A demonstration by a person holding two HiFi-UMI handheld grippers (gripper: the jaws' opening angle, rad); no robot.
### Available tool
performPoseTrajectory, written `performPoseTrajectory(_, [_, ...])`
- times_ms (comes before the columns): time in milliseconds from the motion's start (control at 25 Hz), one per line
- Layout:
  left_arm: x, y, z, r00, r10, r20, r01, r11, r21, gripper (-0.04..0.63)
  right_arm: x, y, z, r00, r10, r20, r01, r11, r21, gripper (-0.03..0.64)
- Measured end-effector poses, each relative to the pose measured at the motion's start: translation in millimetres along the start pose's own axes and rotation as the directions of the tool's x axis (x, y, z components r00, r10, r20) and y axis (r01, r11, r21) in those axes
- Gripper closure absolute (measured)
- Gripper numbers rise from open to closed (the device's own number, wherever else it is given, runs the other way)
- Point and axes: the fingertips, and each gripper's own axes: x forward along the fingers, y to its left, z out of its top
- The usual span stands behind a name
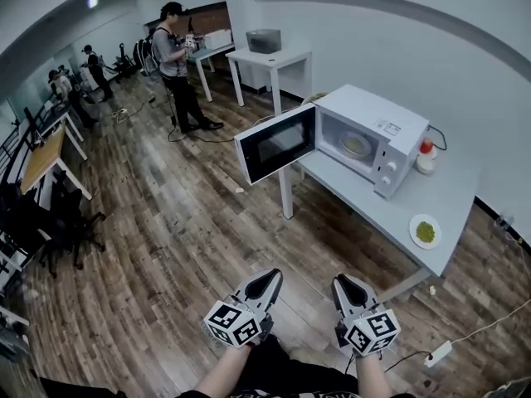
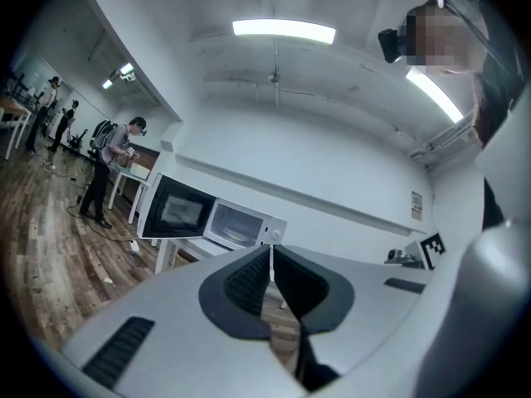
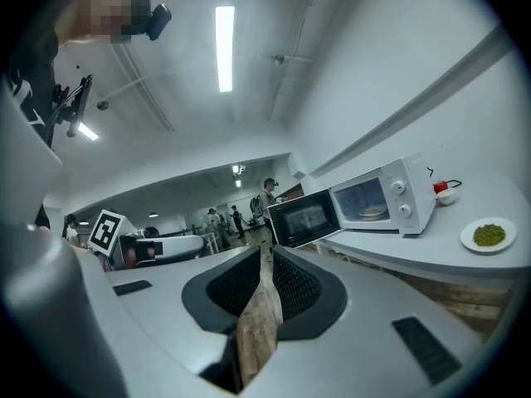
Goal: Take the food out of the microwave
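Note:
A white microwave (image 1: 377, 135) stands on a grey table (image 1: 452, 197) with its door (image 1: 276, 143) swung open to the left. Inside it lies a plate of pale food (image 1: 357, 145), which also shows in the right gripper view as a plate of food (image 3: 372, 213) behind the microwave (image 3: 390, 197). My left gripper (image 1: 270, 279) and right gripper (image 1: 341, 283) hang side by side low over the floor, well short of the table. Both are shut and hold nothing. The left gripper (image 2: 270, 254) points toward the microwave (image 2: 241, 222); the right gripper (image 3: 267, 254) does too.
A small plate of green food (image 1: 425, 231) lies near the table's front right edge, and a red-capped bottle (image 1: 426, 156) stands right of the microwave. A power strip (image 1: 437, 353) lies on the wood floor. A person (image 1: 176, 65) stands by white tables (image 1: 270, 60) farther back.

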Motion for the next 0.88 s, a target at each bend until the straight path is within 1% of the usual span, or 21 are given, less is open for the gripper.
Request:
performPoseTrajectory(200, [28, 20, -5, 1.000, -0.013, -0.019, 0.013, 1.000, -0.023, 0.575, 16, -18, -4, 1.000, -0.026, -0.005, 0.026, 0.999, 0.024, 0.554])
performPoseTrajectory(280, [46, 26, -4, 0.999, -0.041, -0.024, 0.040, 0.999, -0.027, 0.575, 23, -30, -2, 0.999, -0.052, -0.005, 0.053, 0.998, 0.038, 0.554])
performPoseTrajectory(400, [76, 34, 3, 0.995, -0.097, -0.038, 0.097, 0.995, -0.014, 0.577, 39, -47, 6, 0.996, -0.091, 0.011, 0.091, 0.994, 0.067, 0.554])
performPoseTrajectory(640, [131, 64, 18, 0.984, -0.169, -0.057, 0.168, 0.986, -0.017, 0.575, 84, -74, 25, 0.990, -0.137, 0.029, 0.135, 0.988, 0.080, 0.554])
performPoseTrajectory(880, [171, 101, 18, 0.976, -0.199, -0.088, 0.196, 0.980, -0.041, 0.577, 125, -100, 25, 0.984, -0.175, 0.019, 0.172, 0.979, 0.106, 0.554])
